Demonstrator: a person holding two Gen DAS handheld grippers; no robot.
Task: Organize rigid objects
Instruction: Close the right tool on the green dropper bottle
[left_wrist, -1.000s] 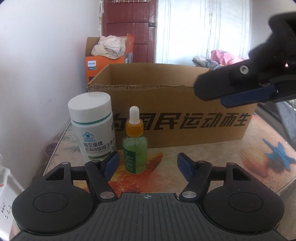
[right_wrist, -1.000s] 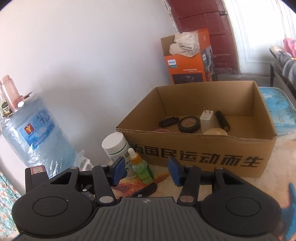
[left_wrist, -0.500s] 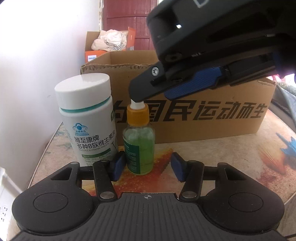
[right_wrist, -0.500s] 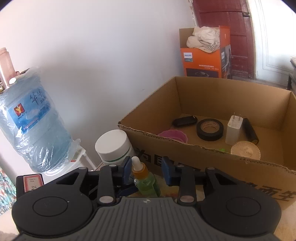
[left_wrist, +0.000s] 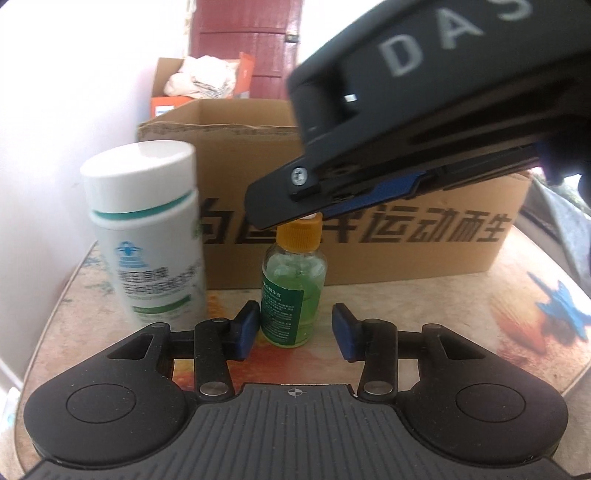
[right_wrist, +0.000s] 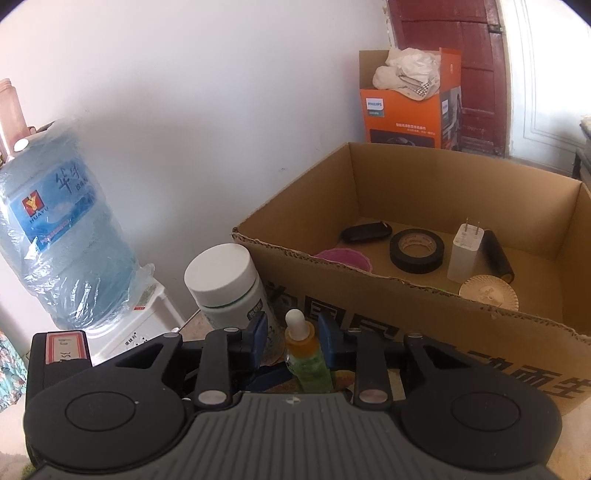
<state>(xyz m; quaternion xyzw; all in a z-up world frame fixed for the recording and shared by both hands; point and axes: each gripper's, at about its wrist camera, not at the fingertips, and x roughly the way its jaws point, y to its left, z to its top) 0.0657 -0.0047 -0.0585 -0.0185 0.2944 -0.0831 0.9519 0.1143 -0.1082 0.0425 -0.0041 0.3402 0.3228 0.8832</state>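
Dropper bottle (right_wrist: 307, 356) of green liquid stands upright on the table (left_wrist: 461, 295), at 6 o'clock of the cardboard box (right_wrist: 424, 317) and 3 o'clock of the white vitamin jar (left_wrist: 147, 236), as the right gripper (right_wrist: 291, 338), lowered over it within the last second, narrows its jaws around the orange neck; contact is unclear. The left gripper (left_wrist: 293, 334), also closing, flanks the base without pinching – a lift into the box looks imminent
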